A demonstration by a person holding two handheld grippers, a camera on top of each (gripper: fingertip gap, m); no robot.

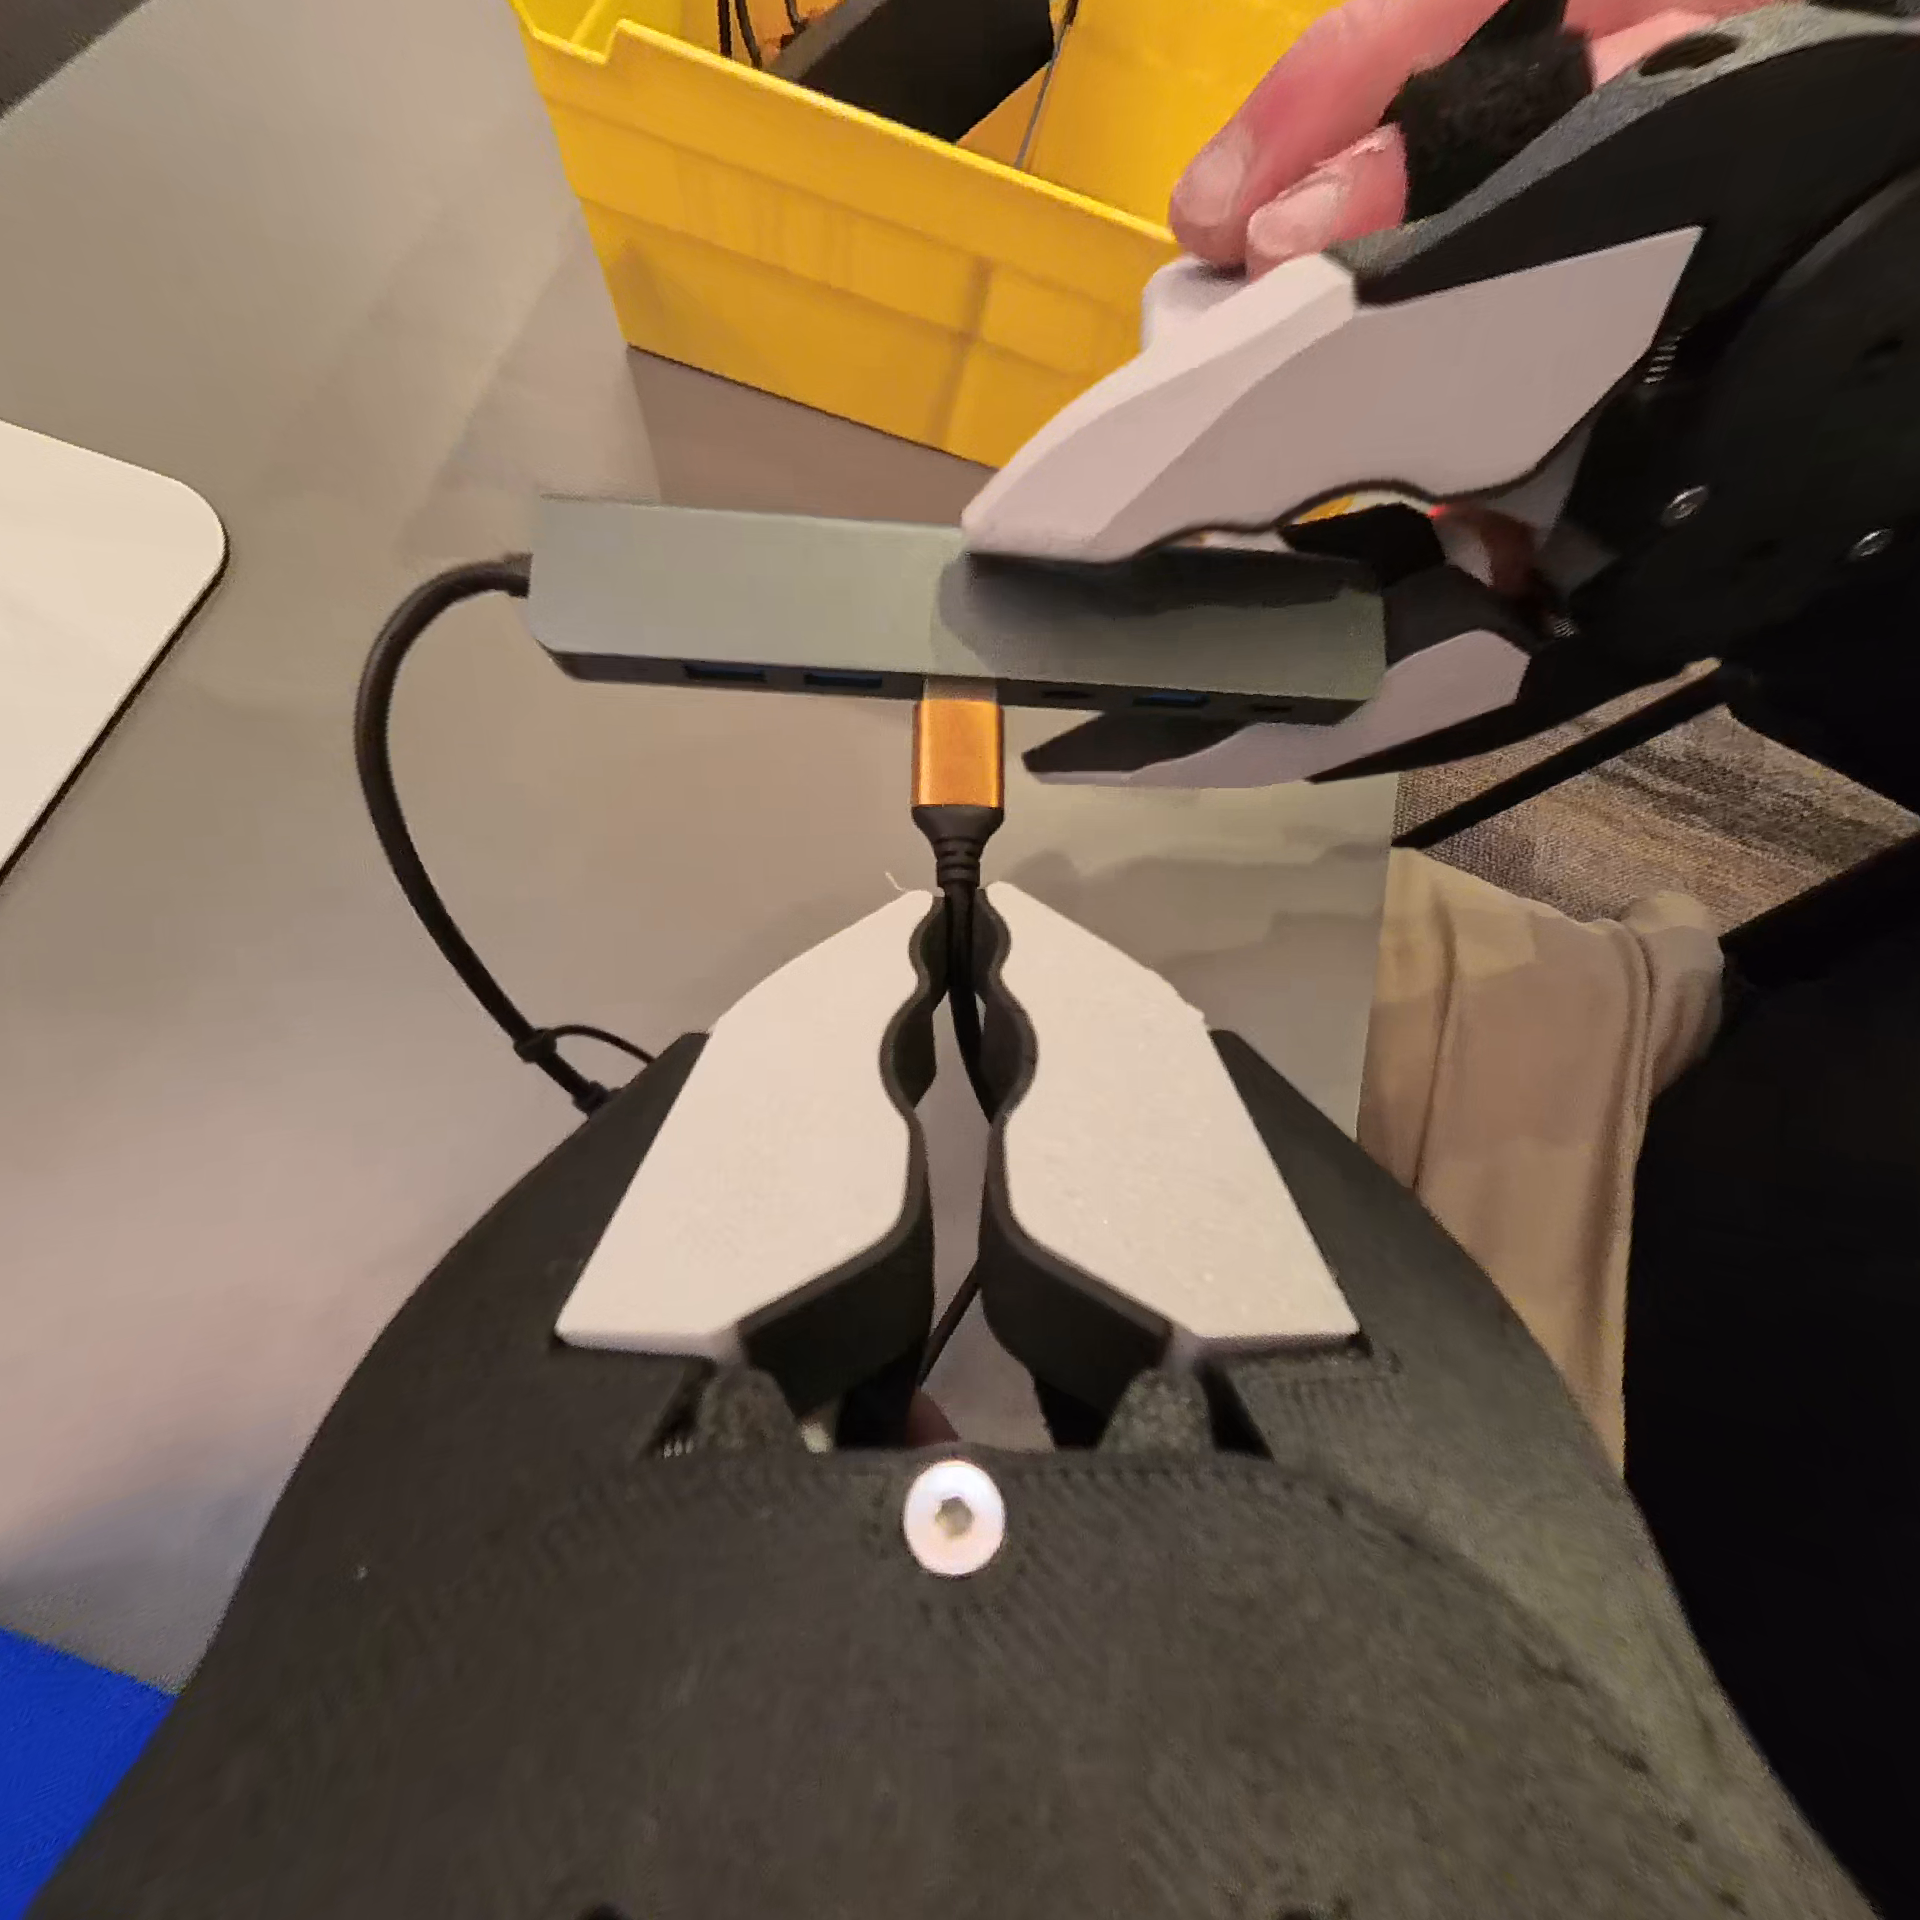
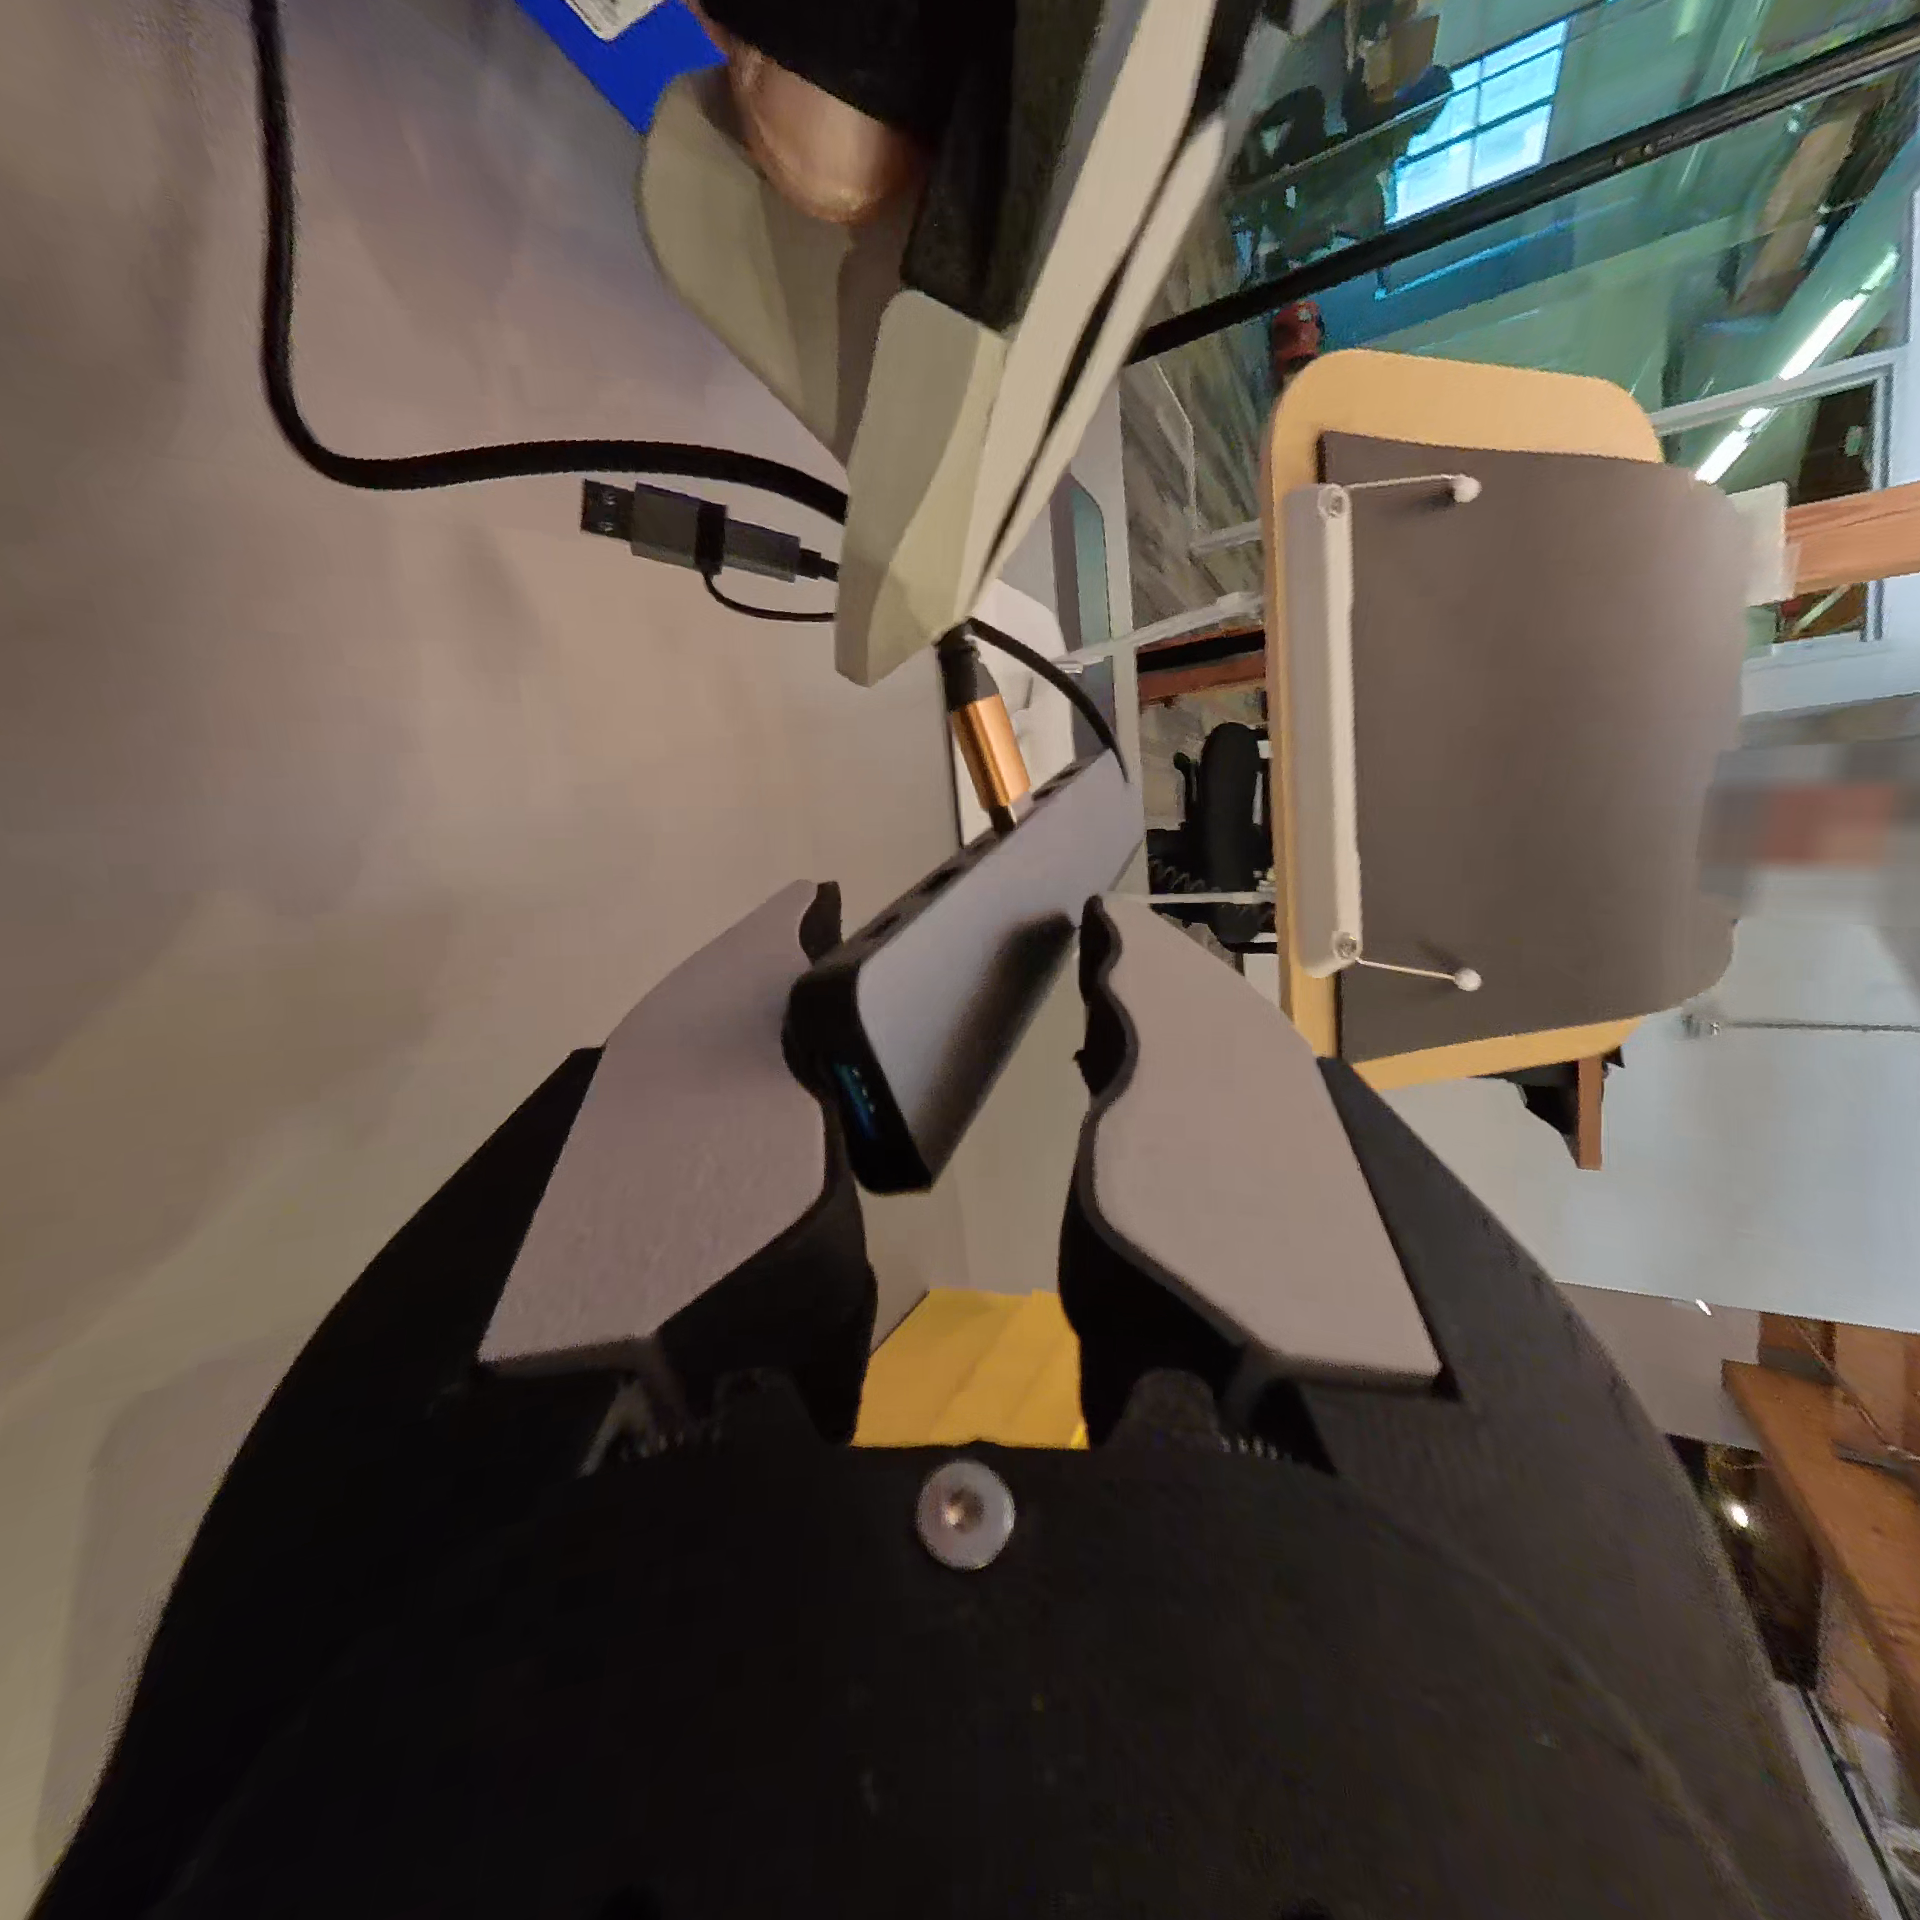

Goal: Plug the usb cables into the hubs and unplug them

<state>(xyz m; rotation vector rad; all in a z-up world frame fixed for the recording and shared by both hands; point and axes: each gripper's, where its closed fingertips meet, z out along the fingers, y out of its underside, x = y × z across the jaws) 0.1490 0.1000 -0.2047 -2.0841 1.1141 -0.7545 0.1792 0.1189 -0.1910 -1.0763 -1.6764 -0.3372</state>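
A grey USB hub (image 1: 748, 597) is held above the table by my right gripper (image 1: 1003, 649), which is shut on its right end. An orange-sleeved USB plug (image 1: 958, 753) sits in a port on the hub's near edge. My left gripper (image 1: 956, 894) is shut on the plug's black cable (image 1: 961, 925) just below the strain relief. In the right wrist view the hub (image 2: 966, 997) lies between my right gripper's fingers (image 2: 951, 914), with the orange plug (image 2: 992, 758) in its side and the left gripper (image 2: 904, 665) above it. The hub's own black cable (image 1: 416, 831) loops down to the table.
A yellow bin (image 1: 831, 229) holding cables stands behind the hub. A white pad (image 1: 73, 592) lies at the left and a blue object (image 1: 52, 1745) at the near left. A loose black USB adapter (image 2: 686, 535) lies on the table. A tan cloth (image 1: 1507, 1039) hangs past the table's right edge. The left gripper's tips are roughly 4 centimeters from the right gripper's.
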